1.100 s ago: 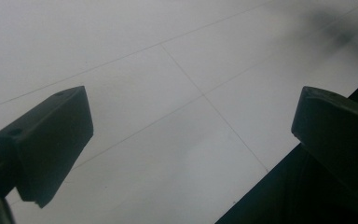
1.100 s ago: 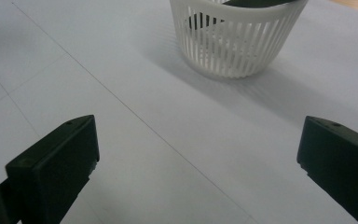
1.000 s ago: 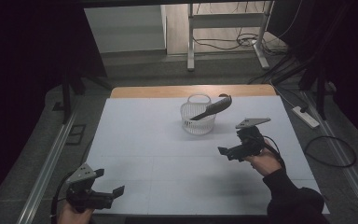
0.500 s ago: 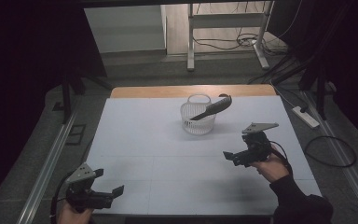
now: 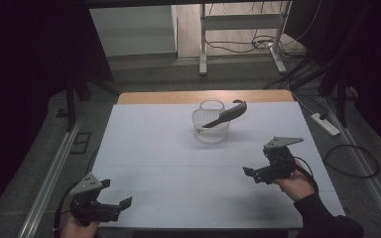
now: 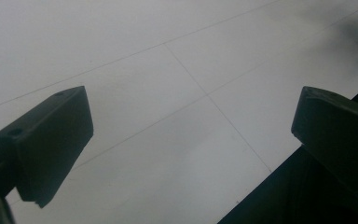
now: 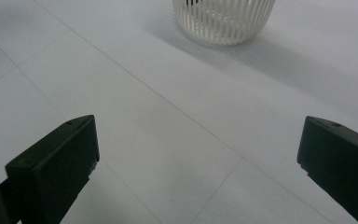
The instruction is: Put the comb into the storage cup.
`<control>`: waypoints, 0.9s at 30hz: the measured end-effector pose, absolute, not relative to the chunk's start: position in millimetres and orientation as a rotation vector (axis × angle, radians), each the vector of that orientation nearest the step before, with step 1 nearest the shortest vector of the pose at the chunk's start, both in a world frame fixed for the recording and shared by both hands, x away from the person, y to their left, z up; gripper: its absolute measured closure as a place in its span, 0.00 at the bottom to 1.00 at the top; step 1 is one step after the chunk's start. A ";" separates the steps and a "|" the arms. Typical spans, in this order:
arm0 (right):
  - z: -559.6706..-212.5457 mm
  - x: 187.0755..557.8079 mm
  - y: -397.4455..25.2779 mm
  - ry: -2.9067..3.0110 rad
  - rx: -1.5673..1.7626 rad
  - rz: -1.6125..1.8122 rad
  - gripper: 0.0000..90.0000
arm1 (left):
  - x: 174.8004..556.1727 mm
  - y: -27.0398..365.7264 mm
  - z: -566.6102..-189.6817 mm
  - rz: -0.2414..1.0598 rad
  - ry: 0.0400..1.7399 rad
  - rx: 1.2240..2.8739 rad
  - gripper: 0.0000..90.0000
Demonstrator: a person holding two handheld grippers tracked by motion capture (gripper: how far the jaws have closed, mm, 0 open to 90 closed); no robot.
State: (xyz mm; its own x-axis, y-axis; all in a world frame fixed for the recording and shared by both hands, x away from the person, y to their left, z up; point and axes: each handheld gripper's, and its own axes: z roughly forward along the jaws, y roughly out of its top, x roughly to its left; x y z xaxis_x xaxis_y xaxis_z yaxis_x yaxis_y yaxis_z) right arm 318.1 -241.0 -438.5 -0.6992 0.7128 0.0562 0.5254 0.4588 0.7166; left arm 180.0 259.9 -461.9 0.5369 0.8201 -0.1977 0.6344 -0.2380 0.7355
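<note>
A white slatted basket [image 5: 210,128] stands on the white table [image 5: 149,148], toward the far middle. A dark long-handled tool [image 5: 225,115] leans in it, its curved end sticking out over the right rim. My right gripper [image 5: 252,175] hovers open at the right, well short of the basket, jaws pointing left. In the right gripper view the basket [image 7: 223,21] sits ahead and the right gripper [image 7: 196,158] has bare table between its wide jaws. My left gripper [image 5: 115,193] is open at the near left corner; the left gripper [image 6: 191,140] looks over the table's near edge.
The table's far edge shows a wooden strip [image 5: 203,96]. A metal frame [image 5: 238,29] stands on the floor beyond it. A power strip [image 5: 325,124] and cables lie on the floor at the right. Metal rails run along both sides.
My right gripper has drawn back toward the near right, away from the basket. The left gripper and the basket with its tool have stayed put.
</note>
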 end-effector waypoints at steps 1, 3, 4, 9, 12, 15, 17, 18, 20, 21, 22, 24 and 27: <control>-438.7 317.2 -242.0 2.460 1.070 1.077 0.00 | 180.0 259.9 -461.9 0.291 1.180 1.966 0.00; -439.0 315.4 -244.0 2.466 1.076 1.073 0.00 | 180.0 259.9 -461.9 0.291 1.180 1.967 0.00; -439.4 314.5 -245.1 2.466 1.075 1.075 0.00 | 180.0 259.8 -461.9 0.291 1.180 1.967 0.00; -440.4 309.6 -249.9 2.459 1.084 1.078 0.00 | 180.0 259.8 -461.9 0.291 1.180 1.967 0.00; -440.9 306.5 -252.9 2.456 1.083 1.072 0.00 | 180.0 259.8 -461.9 0.291 1.179 1.968 0.00; -441.9 303.2 -256.0 2.458 1.084 1.056 0.00 | 180.0 259.8 -461.9 0.291 1.179 1.967 0.00; -442.2 300.9 -258.6 2.456 1.087 1.051 0.00 | 180.0 259.8 -461.9 0.291 1.179 1.968 0.00; -442.2 299.7 -260.0 2.454 1.092 1.051 0.00 | 180.1 259.7 -461.9 0.291 1.179 1.968 0.00; -442.2 297.6 -263.0 2.447 1.099 1.055 0.00 | 180.1 259.6 -461.9 0.291 1.179 1.969 0.00; -442.4 296.4 -264.3 2.444 1.105 1.056 0.00 | 180.1 259.6 -461.9 0.291 1.179 1.969 0.00; -442.4 295.2 -265.7 2.444 1.109 1.055 0.00 | 180.0 259.7 -461.8 0.291 1.179 1.969 0.00; -442.7 292.7 -268.2 2.440 1.116 1.053 0.00 | 180.0 259.7 -461.8 0.291 1.179 1.969 0.00; -442.4 289.0 -272.3 2.437 1.119 1.046 0.00 | 180.1 259.6 -461.9 0.292 1.179 1.969 0.00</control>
State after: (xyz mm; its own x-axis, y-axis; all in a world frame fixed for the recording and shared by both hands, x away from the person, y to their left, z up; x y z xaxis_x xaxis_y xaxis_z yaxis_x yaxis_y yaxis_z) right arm 289.0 -272.3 -442.4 -0.6685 0.7415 0.0571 0.5523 0.4436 0.7058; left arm 180.1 259.6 -461.9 0.5380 0.8200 -0.1955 0.6343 -0.2411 0.7345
